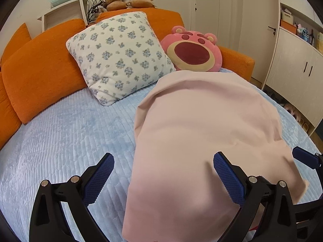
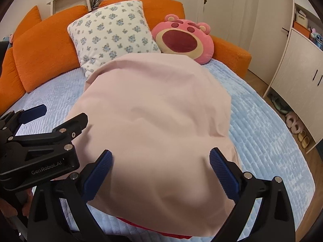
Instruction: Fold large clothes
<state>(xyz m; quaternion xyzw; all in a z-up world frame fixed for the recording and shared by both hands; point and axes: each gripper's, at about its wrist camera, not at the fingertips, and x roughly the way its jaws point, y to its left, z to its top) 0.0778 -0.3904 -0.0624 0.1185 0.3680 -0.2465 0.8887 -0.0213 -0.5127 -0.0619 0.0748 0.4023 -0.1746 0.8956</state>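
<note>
Pink garment: lying folded on the light blue bed cover, its far edge reaching toward the head end, its near edge hanging by the bed's near edge.
Red strip: peeking out from under the garment's near hem; possibly another layer of cloth, the view being too blurred to tell.
Right gripper: hovering over the near part of the garment, jaws standing wide, blue pads pressing on nothing.
Left gripper: hanging over the garment's left edge, jaws spread wide, one pad over the bed cover, the other over the pink cloth, gripping nothing.
Floral pillow: leaning against the orange cushions at the head end.
Pink bear plush: sitting just beside the pillow, near the garment's far edge.
Cabinet: standing beyond the bed's right edge, slippers lying at its foot.
</note>
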